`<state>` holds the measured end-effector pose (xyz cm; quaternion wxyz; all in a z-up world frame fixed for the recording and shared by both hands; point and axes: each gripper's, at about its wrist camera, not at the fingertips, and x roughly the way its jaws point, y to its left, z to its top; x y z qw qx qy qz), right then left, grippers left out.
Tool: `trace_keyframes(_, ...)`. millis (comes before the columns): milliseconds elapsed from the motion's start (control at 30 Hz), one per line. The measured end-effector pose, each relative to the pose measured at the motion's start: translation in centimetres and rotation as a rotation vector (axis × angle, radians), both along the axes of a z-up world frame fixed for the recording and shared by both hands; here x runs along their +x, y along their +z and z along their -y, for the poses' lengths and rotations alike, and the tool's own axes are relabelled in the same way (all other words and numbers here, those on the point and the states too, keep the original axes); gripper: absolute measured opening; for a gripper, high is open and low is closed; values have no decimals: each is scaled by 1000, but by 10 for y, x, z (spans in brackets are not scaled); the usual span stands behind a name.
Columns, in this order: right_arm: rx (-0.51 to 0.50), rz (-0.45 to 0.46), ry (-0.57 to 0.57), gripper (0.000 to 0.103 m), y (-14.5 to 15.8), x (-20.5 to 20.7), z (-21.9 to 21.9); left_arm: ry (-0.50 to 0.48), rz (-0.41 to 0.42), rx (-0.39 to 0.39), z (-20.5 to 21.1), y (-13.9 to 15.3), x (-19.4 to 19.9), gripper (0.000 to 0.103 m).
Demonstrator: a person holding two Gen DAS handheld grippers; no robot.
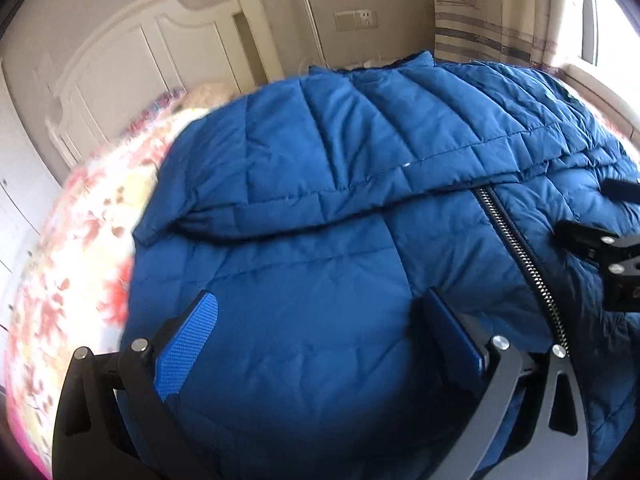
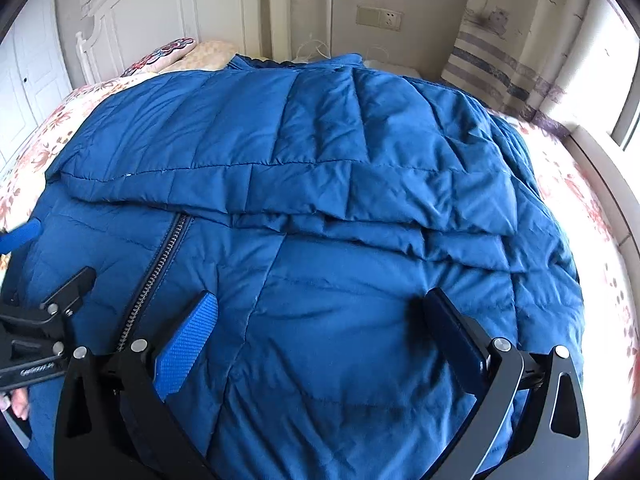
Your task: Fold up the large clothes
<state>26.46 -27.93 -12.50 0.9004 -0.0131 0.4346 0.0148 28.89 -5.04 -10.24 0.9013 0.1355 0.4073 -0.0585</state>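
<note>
Big puffy blue jacket spread across the bed, both my grippers hovering wide open over the near half.

So the bed with its floral sheet carries the whole thing, and the jacket covers most of it, with a layer already lying folded across the far part and ending in a thick edge across the middle. It looks like quilted down, so I'd guess light but bulky, soft, springy, and the shell fabric looks slick, so a shallow pinch could slide off. I'd grab deep at a hem or stitched seam, not a puffy panel. The zipper runs between my two grippers. Left gripper is spread wide with nothing between its pads, and the right gripper is the same.
</note>
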Motion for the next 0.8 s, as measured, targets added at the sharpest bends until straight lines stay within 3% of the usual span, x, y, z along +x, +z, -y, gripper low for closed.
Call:
trace_keyframes(167,28,116,-195,98,31,-18,48,4,-34,-65,-10,-3,4,101)
trace_keyframes(267,-24,15,-284,99,8,-6,78,3,-33,-63,-14,-3,7,101)
trace_keyframes(300,11,-25,-282,99,-4,-3,87,3,-34,-64,-12,-3,4,101)
trace_keyframes(367,90,-8,-300,99,-1,-7,99,5,-34,-66,-11,-3,3,101)
trace_keyframes(467,49,1,-323,98,4,-14,93,6,-36,-67,-11,-4,5,101)
trace_keyframes(533,45,49,-297,98,14,-28,80,5,-37,-67,-12,-4,5,101)
trace_keyframes(633,49,118,-172,98,28,-50,48,6,-36,-67,-10,-4,5,101)
trace_keyframes(733,-2,27,0,98,9,-50,12,7,-37,-68,-11,-4,5,101)
trace_keyframes(800,-39,-18,12,99,-8,-46,6,6,-37,-69,-11,-4,5,101)
